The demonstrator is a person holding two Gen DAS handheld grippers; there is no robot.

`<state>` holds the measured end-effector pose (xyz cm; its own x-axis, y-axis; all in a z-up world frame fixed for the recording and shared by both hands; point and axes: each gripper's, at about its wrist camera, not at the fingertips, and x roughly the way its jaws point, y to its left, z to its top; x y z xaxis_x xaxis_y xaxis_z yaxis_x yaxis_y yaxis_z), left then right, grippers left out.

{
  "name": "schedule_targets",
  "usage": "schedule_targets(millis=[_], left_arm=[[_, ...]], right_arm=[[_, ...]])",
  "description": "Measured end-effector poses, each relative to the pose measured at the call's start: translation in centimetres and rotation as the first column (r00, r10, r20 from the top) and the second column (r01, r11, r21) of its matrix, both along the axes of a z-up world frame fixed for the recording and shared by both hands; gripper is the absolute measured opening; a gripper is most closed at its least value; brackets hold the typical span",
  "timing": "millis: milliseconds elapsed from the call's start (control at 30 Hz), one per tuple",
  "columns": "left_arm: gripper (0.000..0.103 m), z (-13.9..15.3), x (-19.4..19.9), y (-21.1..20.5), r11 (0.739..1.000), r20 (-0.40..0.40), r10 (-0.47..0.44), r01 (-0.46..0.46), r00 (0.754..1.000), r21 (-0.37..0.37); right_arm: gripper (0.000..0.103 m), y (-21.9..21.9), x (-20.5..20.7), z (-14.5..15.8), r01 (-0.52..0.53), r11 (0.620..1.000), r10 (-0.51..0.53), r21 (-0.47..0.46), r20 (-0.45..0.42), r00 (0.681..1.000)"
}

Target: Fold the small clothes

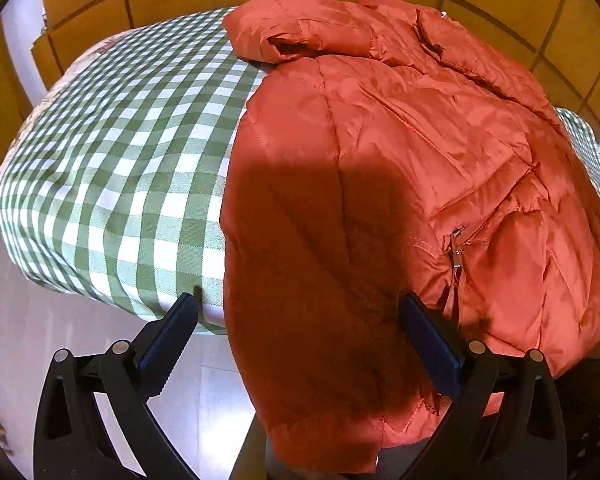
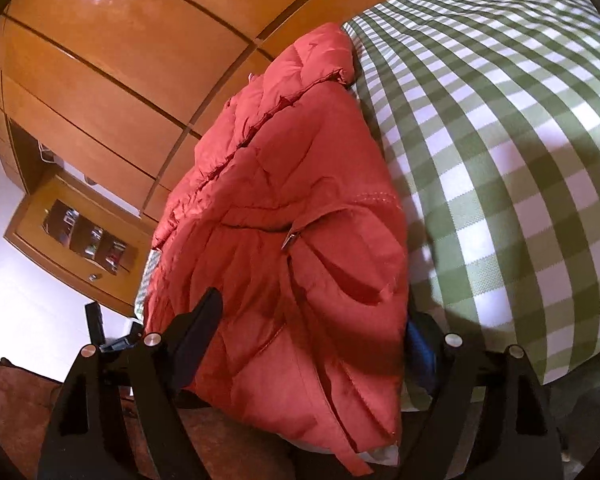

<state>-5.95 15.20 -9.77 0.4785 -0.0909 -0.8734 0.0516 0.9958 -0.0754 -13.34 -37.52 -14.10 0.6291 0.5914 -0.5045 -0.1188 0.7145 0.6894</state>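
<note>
An orange-red puffer jacket [image 1: 380, 152] lies spread on a green-and-white checked bed [image 1: 120, 160], with its hem hanging over the near edge. One sleeve [image 1: 296, 32] is folded across the far end, and the zipper pull [image 1: 456, 236] shows near the hem. My left gripper [image 1: 300, 316] stands open above the hem, one finger over the bed's edge and the other over the jacket. In the right wrist view the jacket [image 2: 292, 220] bulges between the wide-spread jaws of my right gripper [image 2: 312, 328]. The far fingertip is partly hidden behind the fabric.
Glossy wooden panels [image 2: 120, 60] run behind the bed [image 2: 500, 160]. A wooden nightstand [image 2: 80, 240] with a glass-fronted drawer stands at the left of the right wrist view. A pale floor [image 1: 20, 340] lies below the bed's edge.
</note>
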Motion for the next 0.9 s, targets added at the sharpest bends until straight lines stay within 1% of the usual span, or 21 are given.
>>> schedule_targets(millis=[133, 233, 300, 367, 500, 733, 900], left_arm=[[0.099, -0.1, -0.1, -0.2, 1.0, 0.002, 0.017, -0.017, 1.0, 0.011], [0.099, -0.1, -0.3, -0.6, 0.999, 0.022, 0.016, -0.017, 1.0, 0.038], [0.099, -0.1, -0.3, -0.9, 0.999, 0.027, 0.012, -0.013, 1.0, 0.049], [0.099, -0.2, -0.4, -1.0, 0.999, 0.022, 0.012, -0.013, 1.0, 0.042], [0.099, -0.4, -0.4, -1.1, 0.999, 0.014, 0.014, -0.014, 1.0, 0.033], [0.099, -0.4, -0.4, -1.3, 0.999, 0.016, 0.006, -0.006, 1.0, 0.045], [0.099, -0.5, -0.4, -1.4, 0.999, 0.017, 0.001, -0.002, 1.0, 0.051]], right_arm=[[0.082, 0.1, -0.2, 0.0, -0.01, 1.0, 0.01, -0.008, -0.003, 1.0], [0.082, 0.2, -0.1, 0.0, -0.024, 1.0, 0.024, -0.012, -0.011, 1.0], [0.079, 0.5, 0.0, 0.0, -0.041, 0.999, 0.041, -0.018, -0.018, 0.999], [0.077, 0.9, 0.1, 0.0, -0.062, 0.998, 0.062, -0.01, -0.021, 0.998], [0.076, 1.0, 0.1, -0.2, -0.066, 0.998, 0.066, -0.008, -0.022, 0.998], [0.076, 0.8, 0.1, -0.5, -0.067, 0.998, 0.067, -0.002, -0.027, 0.997], [0.076, 0.9, 0.0, -0.5, -0.076, 0.997, 0.076, -0.013, -0.03, 0.997]])
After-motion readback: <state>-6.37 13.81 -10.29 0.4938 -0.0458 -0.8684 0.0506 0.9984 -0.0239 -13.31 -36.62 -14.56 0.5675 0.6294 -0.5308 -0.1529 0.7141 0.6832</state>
